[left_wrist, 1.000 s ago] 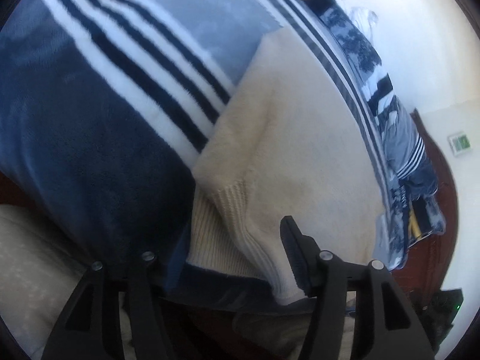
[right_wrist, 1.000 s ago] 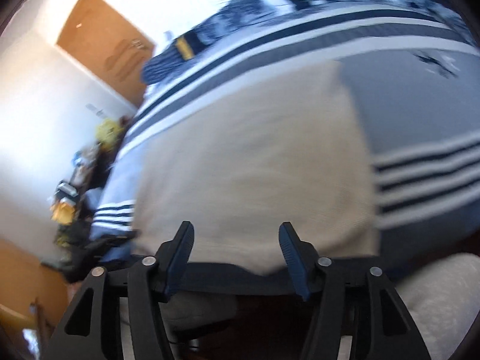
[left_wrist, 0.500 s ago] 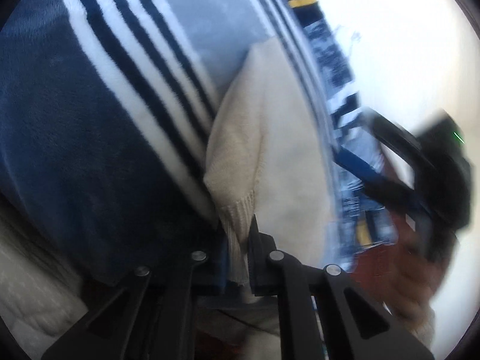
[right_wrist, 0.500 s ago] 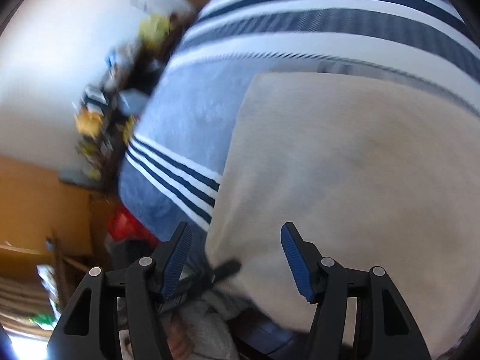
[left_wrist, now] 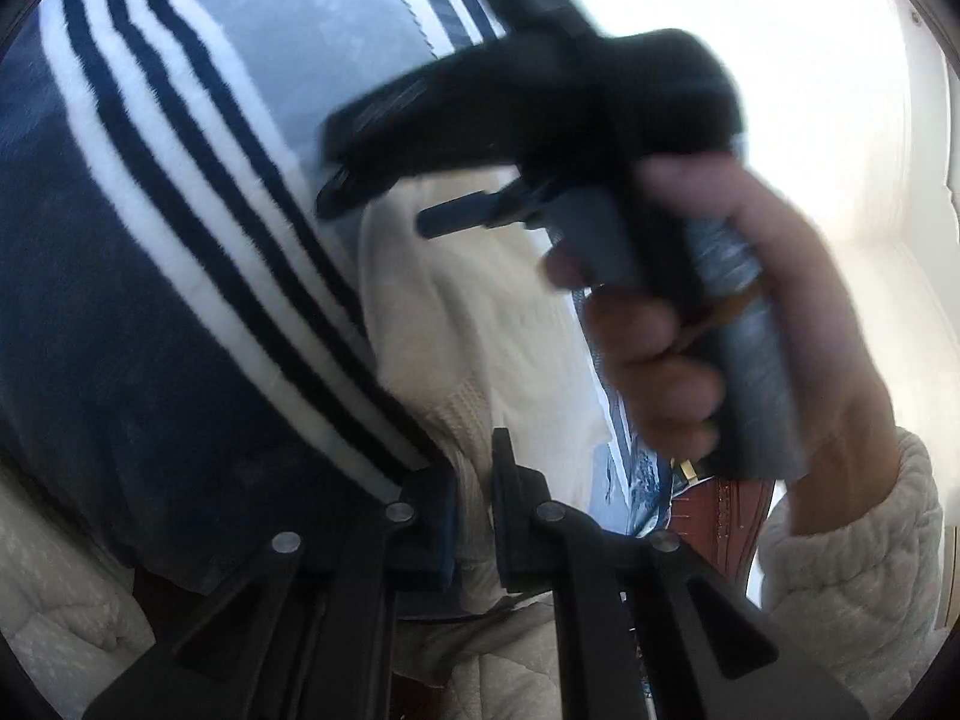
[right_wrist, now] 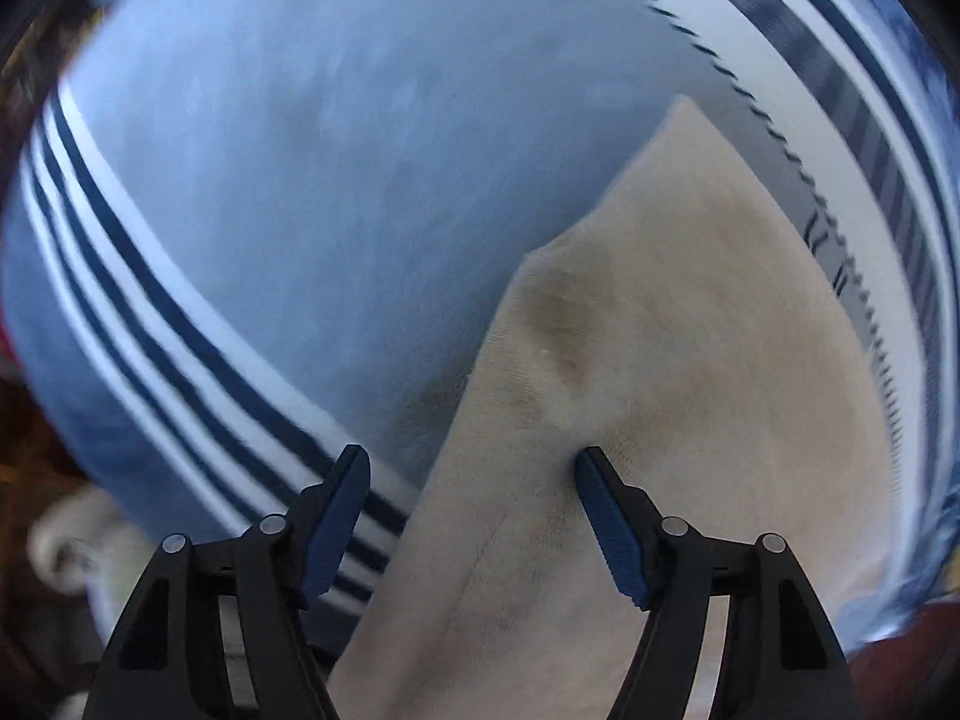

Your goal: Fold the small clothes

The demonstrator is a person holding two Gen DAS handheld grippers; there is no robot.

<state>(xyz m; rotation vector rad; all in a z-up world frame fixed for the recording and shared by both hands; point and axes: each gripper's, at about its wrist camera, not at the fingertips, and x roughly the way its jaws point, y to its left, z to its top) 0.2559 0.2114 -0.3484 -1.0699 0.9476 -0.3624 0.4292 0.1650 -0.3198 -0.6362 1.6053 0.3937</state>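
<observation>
In the left wrist view the left gripper point(left_wrist: 471, 480) sits at 6 o'clock with its jaws pinched tight on the ribbed hem of the cream top point(left_wrist: 480, 324); the knit rib stands up between the two black fingers point(left_wrist: 516, 516) and runs away toward 12 o'clock; the top lies on the striped blanket point(left_wrist: 180, 276), whose navy field fills 9 o'clock and whose white and dark bands slant from 11 o'clock down to the jaws; a pale quilt point(left_wrist: 54, 612) shows at 7 o'clock under the blanket's edge. Beyond, at 2 o'clock, a hand point(left_wrist: 738, 324) in a quilted cream sleeve point(left_wrist: 864, 564) grips the grey handle of the right gripper point(left_wrist: 456, 216), blurred, its black body above the top with a green light at 12 o'clock; one blue pad points toward 9 o'clock.

In the right wrist view the right gripper point(right_wrist: 474, 474) looks down on the top point(right_wrist: 690, 372); its jaws are opening and stand wide; the blue pad point(right_wrist: 612, 528) at 5 o'clock touches or nearly touches the cream cloth, and the other pad hangs over the blanket's stripes at 7 o'clock; the top's edge passes between them, unpinched; the cloth spreads from 6 o'clock up to a corner at 1 o'clock; the blanket point(right_wrist: 336, 180), pale blue here, fills 10 to 12 o'clock, with grey and white bands curving along 2 o'clock.
</observation>
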